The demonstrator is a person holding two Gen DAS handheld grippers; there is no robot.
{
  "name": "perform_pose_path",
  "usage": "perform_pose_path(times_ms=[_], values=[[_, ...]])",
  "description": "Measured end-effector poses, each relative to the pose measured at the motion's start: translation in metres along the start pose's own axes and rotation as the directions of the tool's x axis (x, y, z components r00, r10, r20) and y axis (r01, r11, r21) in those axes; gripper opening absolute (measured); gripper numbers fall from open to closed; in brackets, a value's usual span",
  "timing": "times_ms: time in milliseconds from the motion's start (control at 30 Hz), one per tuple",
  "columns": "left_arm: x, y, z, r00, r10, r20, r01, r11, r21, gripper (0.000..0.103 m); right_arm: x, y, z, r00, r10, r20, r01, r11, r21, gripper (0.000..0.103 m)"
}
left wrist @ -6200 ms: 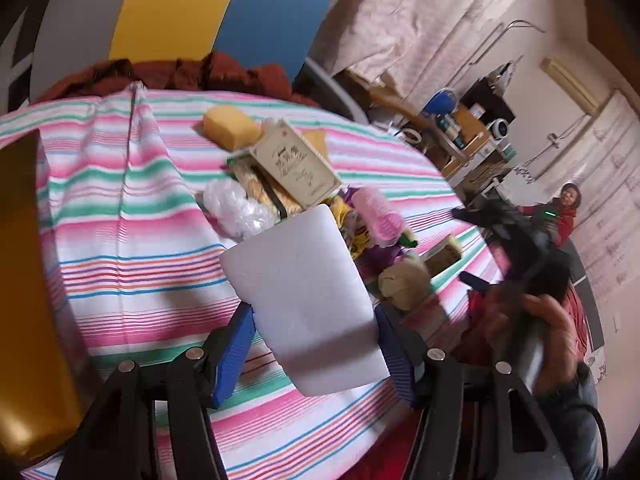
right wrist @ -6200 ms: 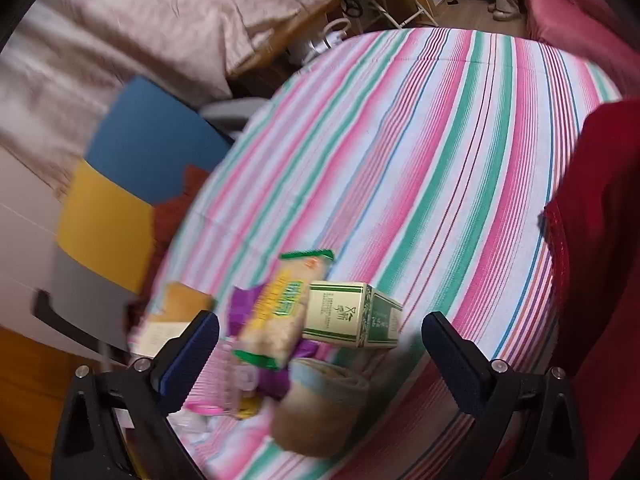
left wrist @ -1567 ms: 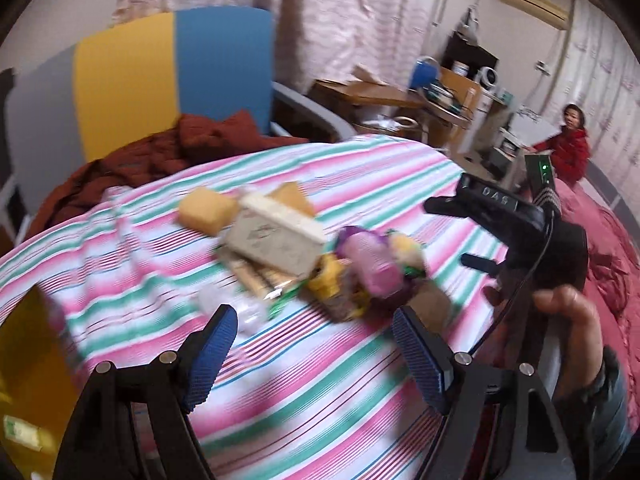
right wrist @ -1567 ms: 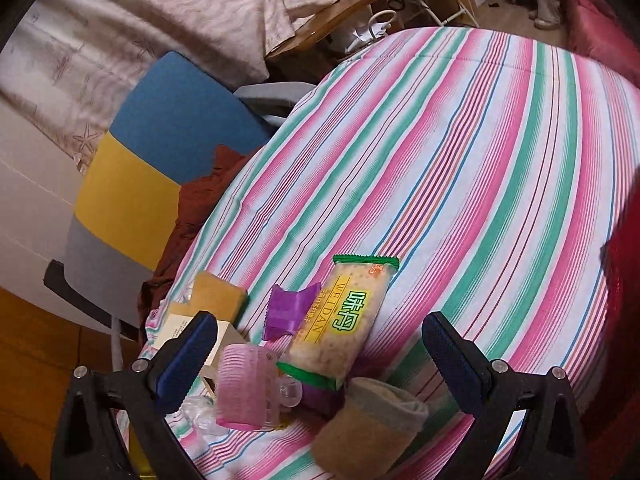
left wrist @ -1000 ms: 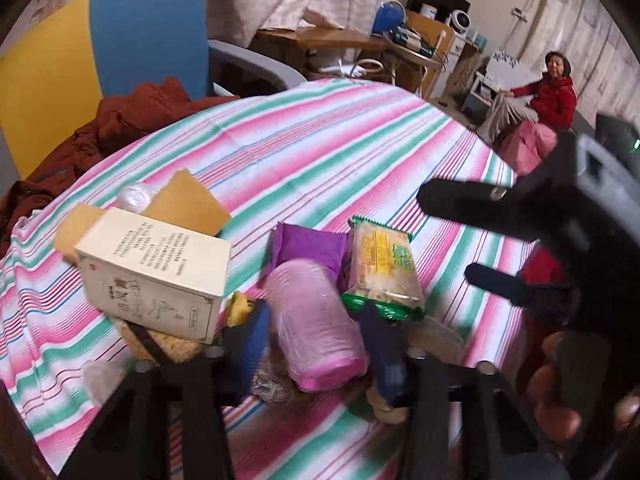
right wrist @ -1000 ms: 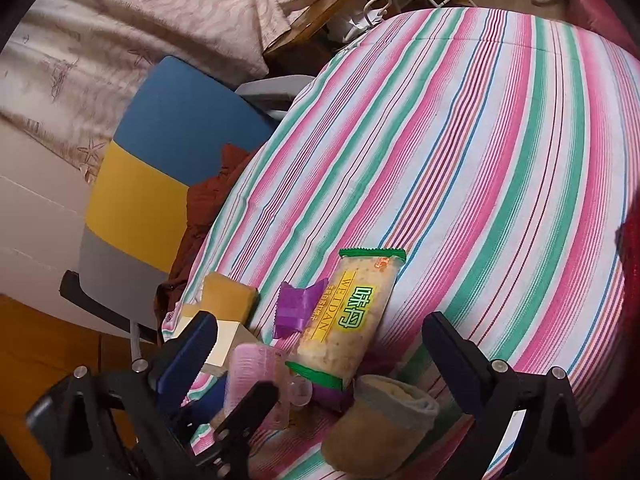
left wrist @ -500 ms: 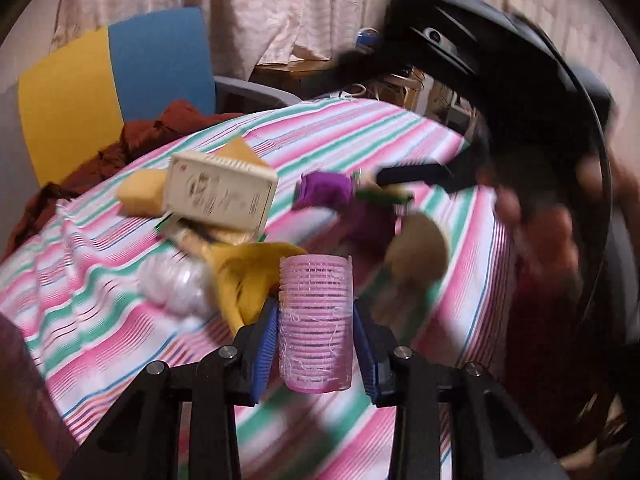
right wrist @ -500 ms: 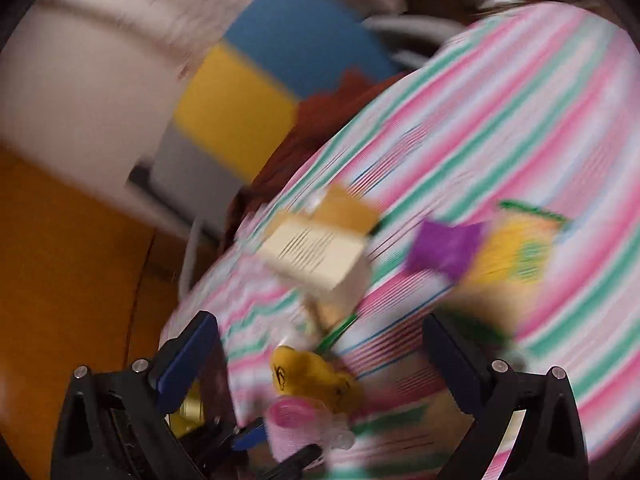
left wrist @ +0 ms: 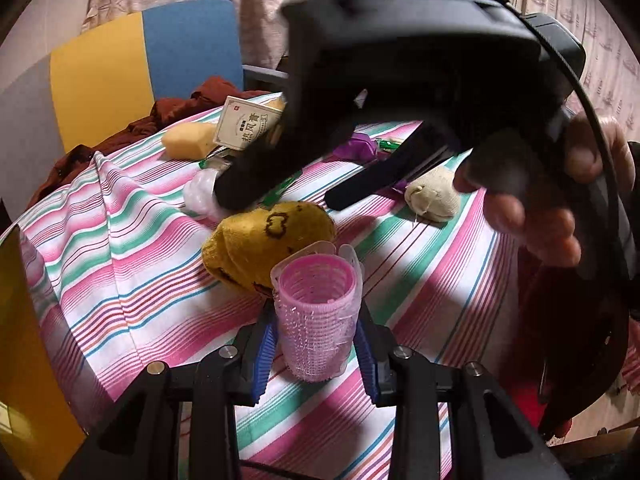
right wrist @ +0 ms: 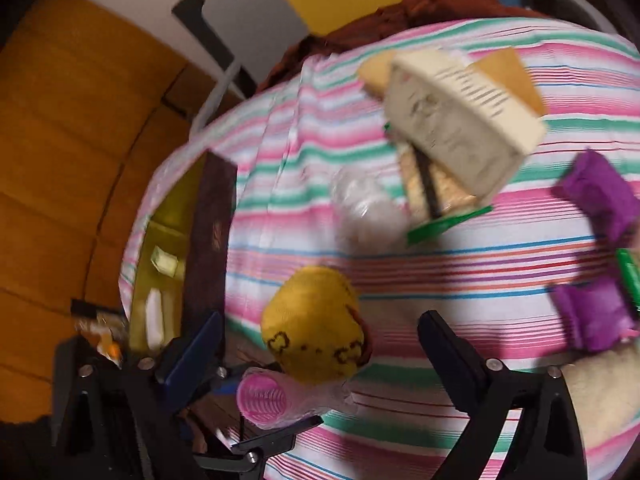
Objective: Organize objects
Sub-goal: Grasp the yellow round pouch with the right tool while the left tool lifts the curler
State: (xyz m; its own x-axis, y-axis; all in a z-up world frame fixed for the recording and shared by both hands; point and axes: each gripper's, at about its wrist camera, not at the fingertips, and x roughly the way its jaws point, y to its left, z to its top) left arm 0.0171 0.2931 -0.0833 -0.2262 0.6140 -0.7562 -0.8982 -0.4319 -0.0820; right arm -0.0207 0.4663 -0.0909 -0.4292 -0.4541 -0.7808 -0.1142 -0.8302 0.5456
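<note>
At the far left we see a yellow-lined open box (right wrist: 160, 256) on the striped pink, green and white tablecloth (left wrist: 120, 240). Our left gripper (left wrist: 316, 354) clamps a pink ribbed plastic hair roller (left wrist: 316, 312) upright between its blue pads, just above the cloth. Just behind it lies a yellow rolled sock with dark markings (left wrist: 268, 236). To the right, our right gripper (right wrist: 320, 344) hovers with jaws wide apart and empty over that sock, a hand (left wrist: 560, 196) gripping its handle.
</note>
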Motion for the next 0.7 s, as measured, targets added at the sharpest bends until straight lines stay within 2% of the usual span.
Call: perform_pose_path(times_ms=[67, 100, 133, 167, 267, 367, 467, 567, 700], values=[[0.003, -0.001, -0.001, 1.0, 0.001, 0.004, -0.001, 1.0, -0.001, 0.036, 0.013, 0.002, -0.001, 0.999, -0.021, -0.043, 0.021, 1.0, -0.016, 0.068], [0.003, -0.002, -0.001, 1.0, 0.002, 0.006, -0.002, 1.0, -0.001, 0.036, 0.015, 0.001, -0.001, 0.998, -0.035, -0.054, 0.034, 0.999, -0.021, 0.062], [0.003, -0.002, -0.001, 1.0, 0.003, 0.007, -0.003, 1.0, -0.004, 0.036, 0.017, 0.001, -0.001, 0.997, -0.043, -0.059, 0.041, 0.999, -0.027, 0.05], [0.004, -0.001, -0.001, 1.0, 0.002, 0.007, -0.002, 1.0, -0.008, 0.036, 0.017, 0.001, -0.001, 0.998, -0.049, -0.051, 0.047, 0.998, -0.03, 0.045], [0.003, -0.001, -0.002, 1.0, -0.001, 0.009, 0.001, 1.0, -0.014, 0.036, 0.007, -0.008, 0.003, 0.997, -0.082, 0.005, 0.082, 0.997, -0.003, 0.038], [0.002, 0.0, -0.004, 1.0, -0.001, 0.008, 0.001, 1.0, -0.015, 0.036, -0.01, -0.025, 0.008, 0.991, -0.108, 0.076, 0.104, 0.992, 0.065, 0.038], [0.0, 0.002, -0.004, 1.0, -0.003, 0.004, 0.003, 0.999, -0.041, 0.036, -0.025, -0.03, 0.008, 0.989, -0.068, 0.132, 0.057, 0.995, 0.084, 0.038], [-0.01, 0.007, -0.003, 1.0, 0.001, 0.023, 0.001, 0.998, -0.06, 0.036, -0.034, -0.018, 0.008, 0.984, 0.003, 0.178, -0.008, 1.0, 0.029, 0.038], [-0.039, 0.013, -0.002, 0.997, 0.013, 0.074, -0.006, 0.995, -0.097, 0.036, -0.038, -0.011, 0.009, 0.978, 0.029, 0.206, -0.029, 1.0, -0.004, 0.038]])
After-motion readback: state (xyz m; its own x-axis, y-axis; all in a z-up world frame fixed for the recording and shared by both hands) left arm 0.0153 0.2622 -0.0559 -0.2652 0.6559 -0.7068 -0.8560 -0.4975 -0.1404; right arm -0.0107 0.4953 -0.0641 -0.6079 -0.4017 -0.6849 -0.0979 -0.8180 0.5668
